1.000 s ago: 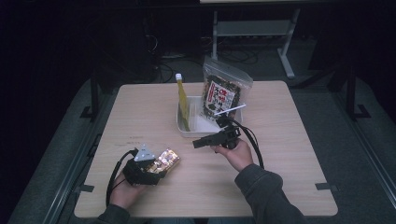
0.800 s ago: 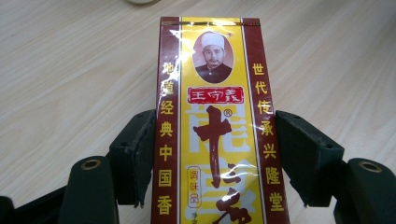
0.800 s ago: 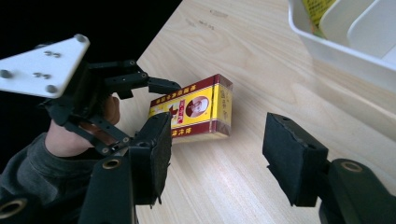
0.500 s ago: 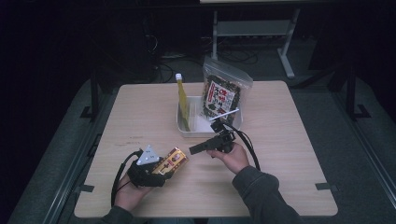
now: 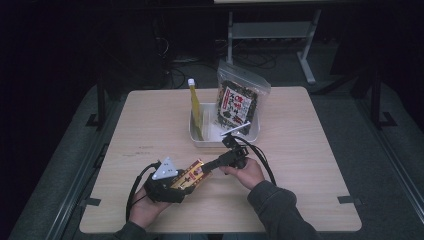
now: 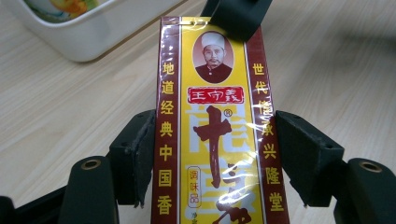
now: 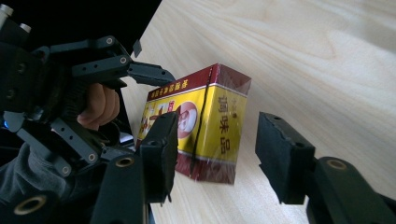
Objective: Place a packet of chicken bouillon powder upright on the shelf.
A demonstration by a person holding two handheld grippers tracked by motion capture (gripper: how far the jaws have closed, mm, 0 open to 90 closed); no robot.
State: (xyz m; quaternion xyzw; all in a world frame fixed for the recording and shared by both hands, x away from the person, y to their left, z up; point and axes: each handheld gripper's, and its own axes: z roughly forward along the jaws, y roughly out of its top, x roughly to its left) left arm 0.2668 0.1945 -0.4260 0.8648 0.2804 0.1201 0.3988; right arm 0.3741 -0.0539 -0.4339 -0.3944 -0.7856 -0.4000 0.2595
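A yellow and dark-red spice box wrapped in clear film is held just above the table. My left gripper is shut on its sides, both pads pressed against the box. From the right, my right gripper reaches to the box's far end. In the right gripper view the box stands between my right gripper's pads, and a gap shows at the right pad. Those jaws have just been closing and still stand open. One black right jaw crosses the top of the box in the left gripper view.
A white tub stands at the back middle of the wooden table. In it lean a tall yellow bottle and a bag of dark snacks. A thin white stick lies over its rim.
My left gripper has carried the box to the right, toward the table's middle. My right gripper has sunk and swung left to the box's end, and its jaws have narrowed.
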